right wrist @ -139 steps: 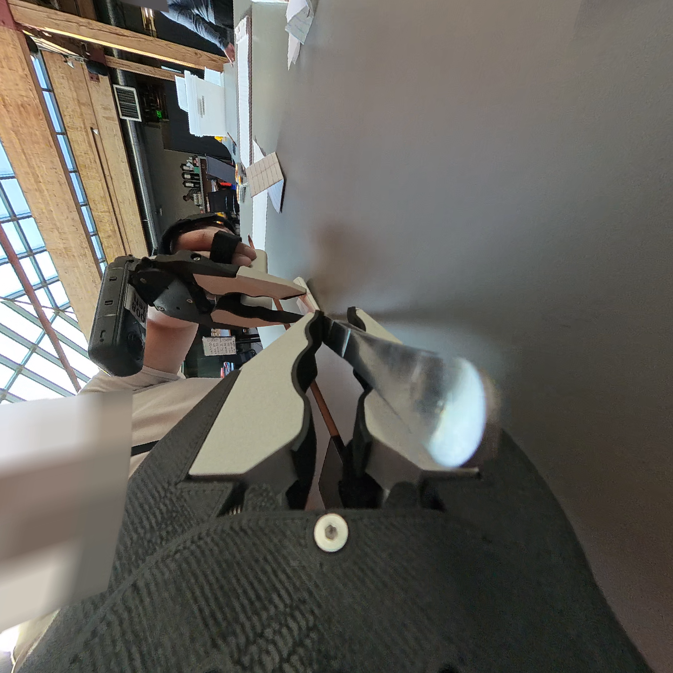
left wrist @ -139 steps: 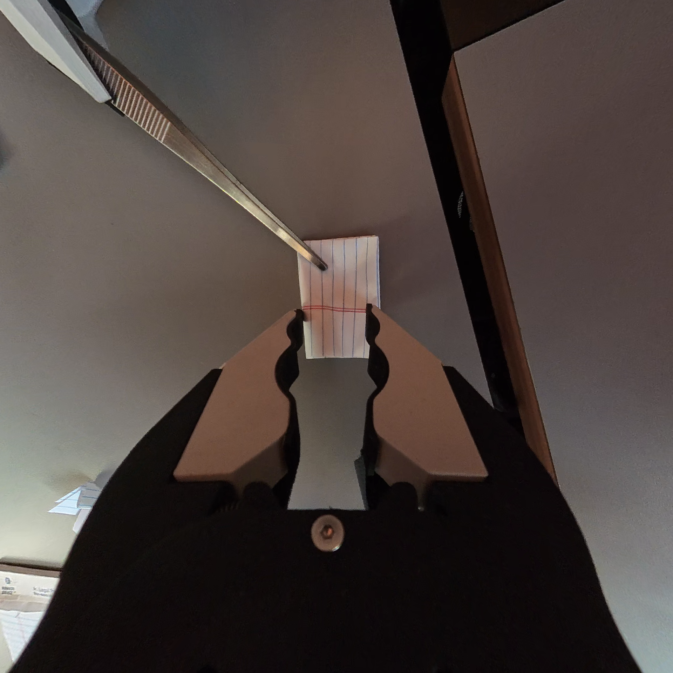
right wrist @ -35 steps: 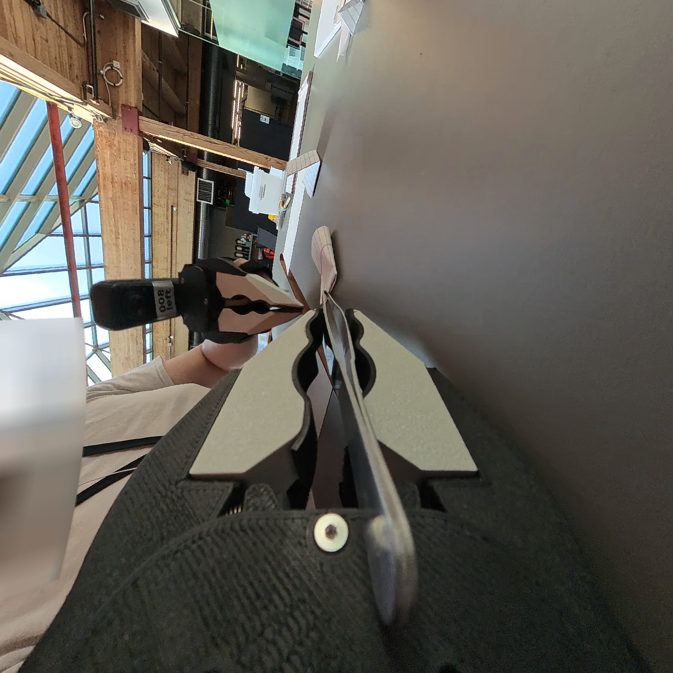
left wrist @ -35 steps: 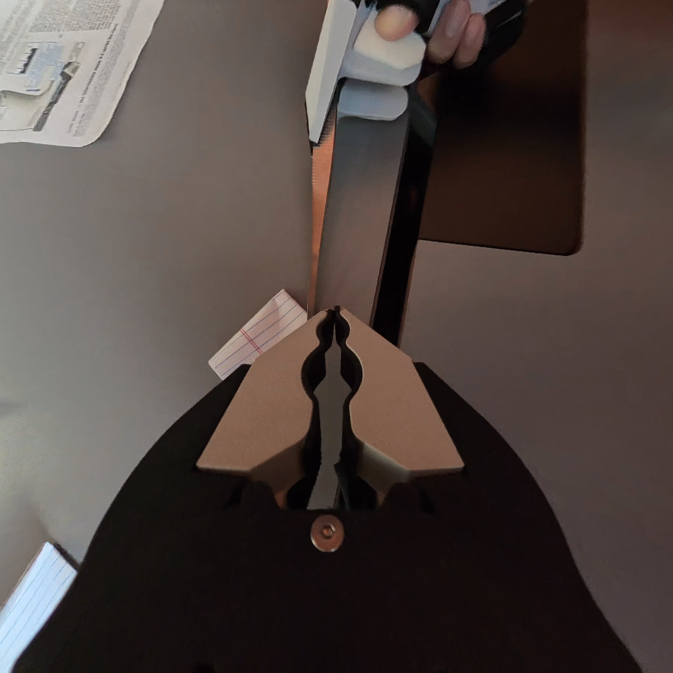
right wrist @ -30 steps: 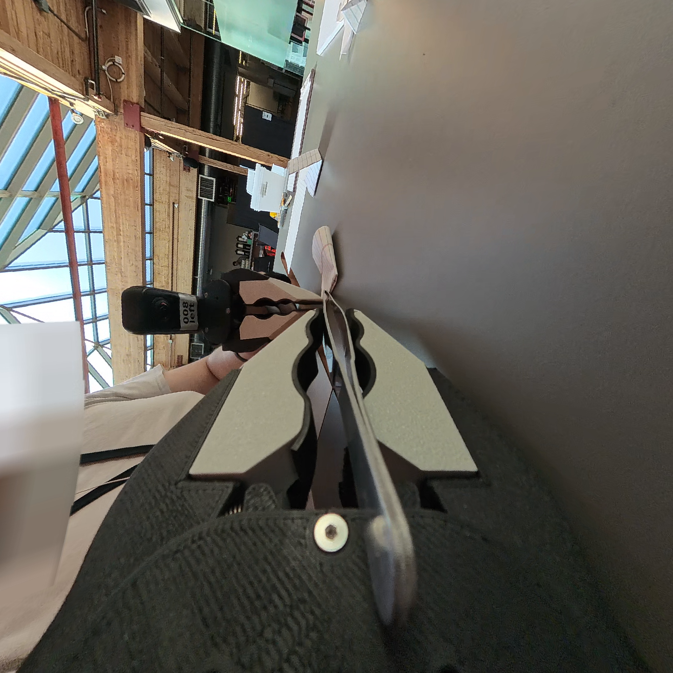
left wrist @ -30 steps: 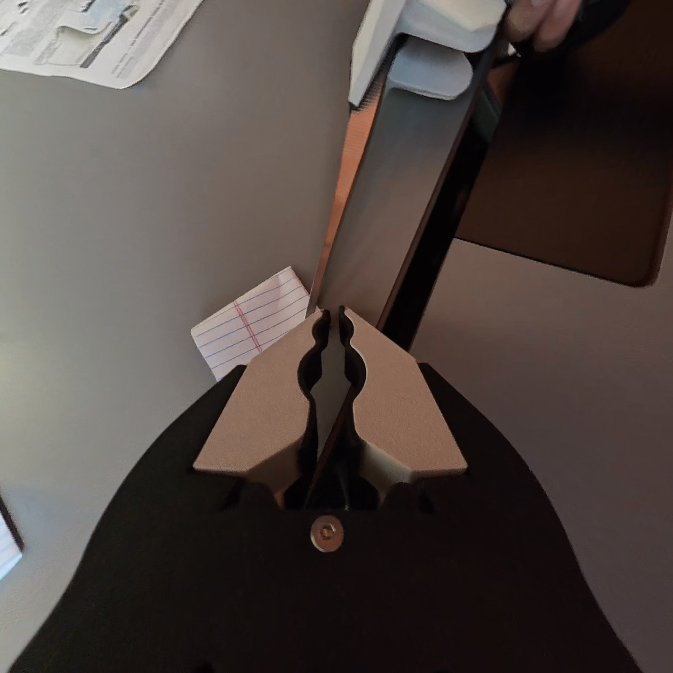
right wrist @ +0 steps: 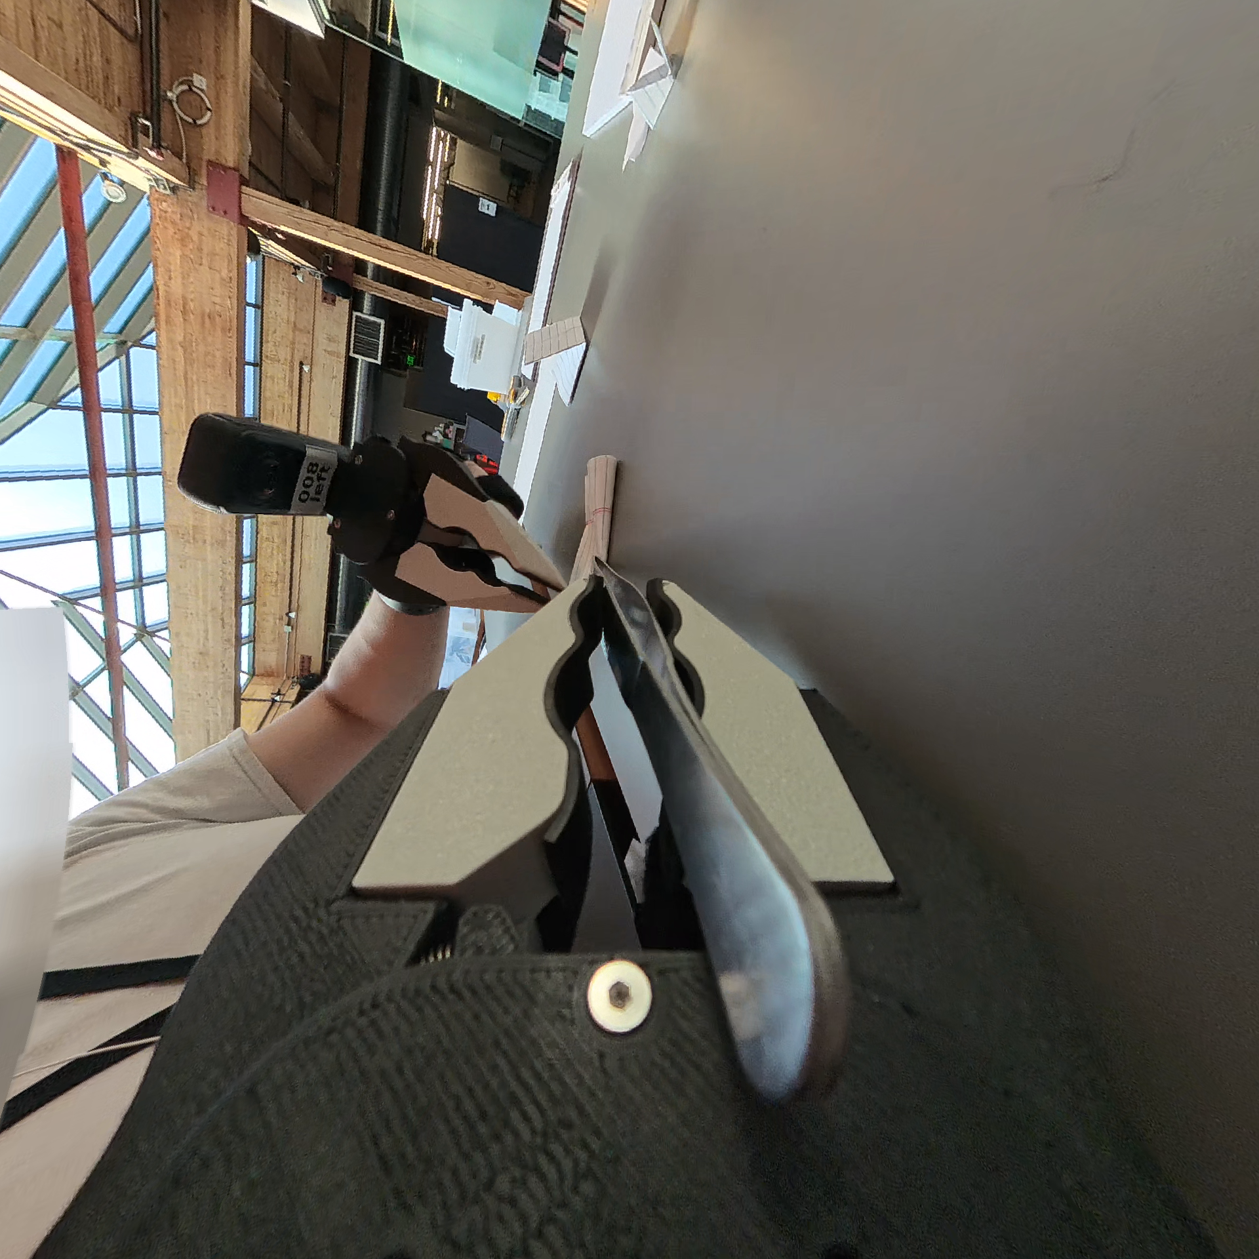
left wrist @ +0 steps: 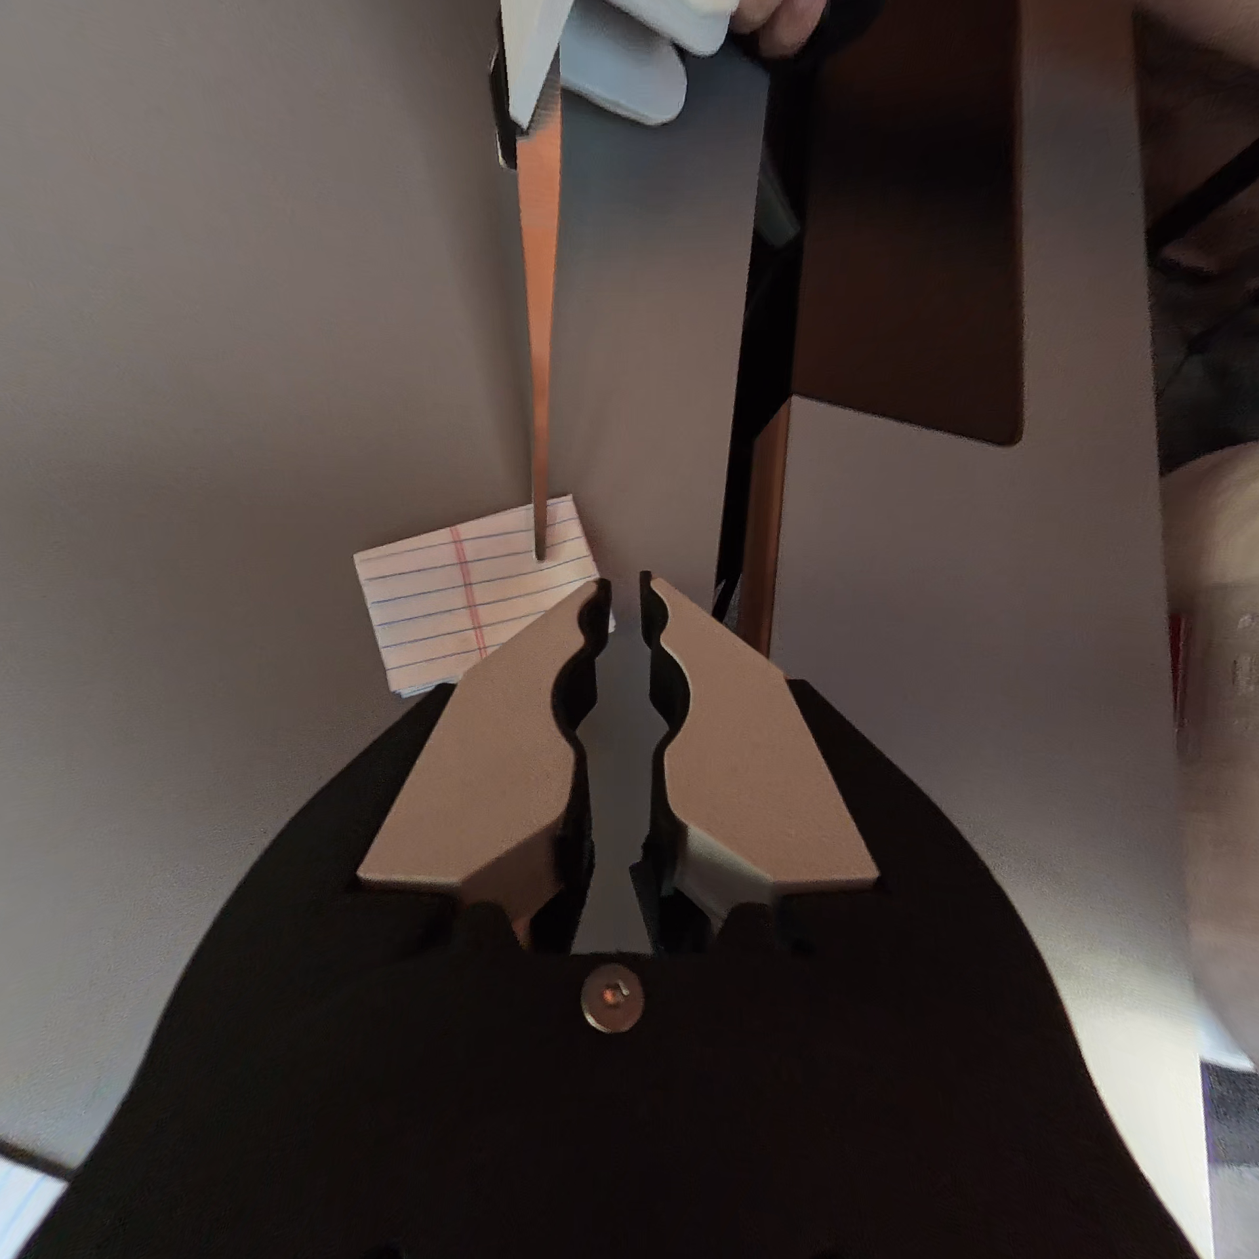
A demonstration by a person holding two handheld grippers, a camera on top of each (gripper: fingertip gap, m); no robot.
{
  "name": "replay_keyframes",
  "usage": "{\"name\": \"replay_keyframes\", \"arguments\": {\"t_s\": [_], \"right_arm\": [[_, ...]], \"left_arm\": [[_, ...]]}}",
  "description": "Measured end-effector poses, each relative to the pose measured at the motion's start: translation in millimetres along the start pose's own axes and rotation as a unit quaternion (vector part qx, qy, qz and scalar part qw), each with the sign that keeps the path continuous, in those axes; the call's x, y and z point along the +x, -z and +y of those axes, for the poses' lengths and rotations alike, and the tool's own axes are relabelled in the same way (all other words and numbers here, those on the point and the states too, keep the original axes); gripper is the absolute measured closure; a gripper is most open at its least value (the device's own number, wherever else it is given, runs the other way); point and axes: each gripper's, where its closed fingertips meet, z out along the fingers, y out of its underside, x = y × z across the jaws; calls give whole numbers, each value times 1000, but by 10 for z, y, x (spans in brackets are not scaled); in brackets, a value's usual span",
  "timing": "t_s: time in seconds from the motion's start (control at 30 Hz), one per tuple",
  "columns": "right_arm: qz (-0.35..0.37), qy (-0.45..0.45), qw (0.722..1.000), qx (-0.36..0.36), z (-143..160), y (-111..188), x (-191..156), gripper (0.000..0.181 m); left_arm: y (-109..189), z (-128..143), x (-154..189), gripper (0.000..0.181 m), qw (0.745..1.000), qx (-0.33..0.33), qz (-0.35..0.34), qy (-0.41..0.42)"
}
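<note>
Right claw (right wrist: 623, 589) is clamped on the tweezers (right wrist: 681, 736), tip resting on the folded paper (left wrist: 470, 599) on the bench (left wrist: 204, 340) just ahead-left of the left claw (left wrist: 625, 586) (slightly apart, empty), so I'd reckon light, steady tip pressure matters here.

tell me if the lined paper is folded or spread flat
Folded: the lined paper is a small packet with stacked layered edges at its lower corner, lying on the grey table.

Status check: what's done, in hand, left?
Done: lined paper lies folded on the grey table. In hand: right gripper shut on a metal tool, its tip on the paper; left gripper slightly open beside it. Left: neither gripper grips the paper.
</note>
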Motion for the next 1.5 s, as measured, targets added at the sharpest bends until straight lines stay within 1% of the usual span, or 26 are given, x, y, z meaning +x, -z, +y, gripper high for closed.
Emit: {"name": "replay_keyframes", "arguments": {"t_s": [0.03, 0.07, 0.13, 0.2, 0.33, 0.43, 0.53, 0.6, 0.67, 0.8, 0.9, 1.03, 1.13, 1.27, 1.5], "right_arm": [[1, -2, 1000, 2, 7, 2, 0, 169], [2, -4, 1000, 4, 12, 4, 0, 169], [3, -7, 1000, 5, 18, 8, 1, 168], [3, -5, 1000, 9, 23, 12, -2, 169], [3, -3, 1000, 19, 36, 19, -9, 168], [3, 2, 1000, 23, 36, 19, -13, 168], [3, -2, 1000, 22, 31, 18, -7, 168], [2, -4, 1000, 20, 27, 15, -6, 168], [4, 1, 1000, 24, 27, 17, -10, 168], [2, 6, 1000, 27, 29, 22, -17, 168], [2, -2, 1000, 25, -1, 59, 5, 168], [2, -7, 1000, 20, -50, 72, 32, 168], [3, -10, 1000, 22, -103, 51, 47, 169], [7, -8, 1000, 24, -198, -2, 70, 170], [4, -12, 1000, 16, -337, -93, 98, 169]], "left_arm": [[-13, -33, 2, 181, 1000, 20, -20, -1], [-37, -40, -19, 181, 998, 30, -46, -6], [-92, 11, -105, 181, 995, 24, -102, -6], [-99, 13, -113, 181, 993, 37, -116, 3], [-78, 6, -94, 181, 992, 65, -92, 52], [-67, -1, -124, 181, 989, 77, -72, 105], [-28, -104, -82, 181, 979, 115, -29, 164], [-32, -63, -147, 181, 976, 109, -37, 183], [-54, -1, -164, 181, 980, 87, -57, 170], [-64, 35, -162, 181, 983, 58, -129, 114], [-66, 41, -162, 181, 982, 43, -153, 99], [-66, 43, -162, 181, 979, 37, -181, 87], [-68, 45, -162, 181, 979, 28, -190, 73], [-67, 46, -160, 181, 980, 19, -187, 67], [-67, 44, -159, 181, 980, 26, -186, 65]]}}
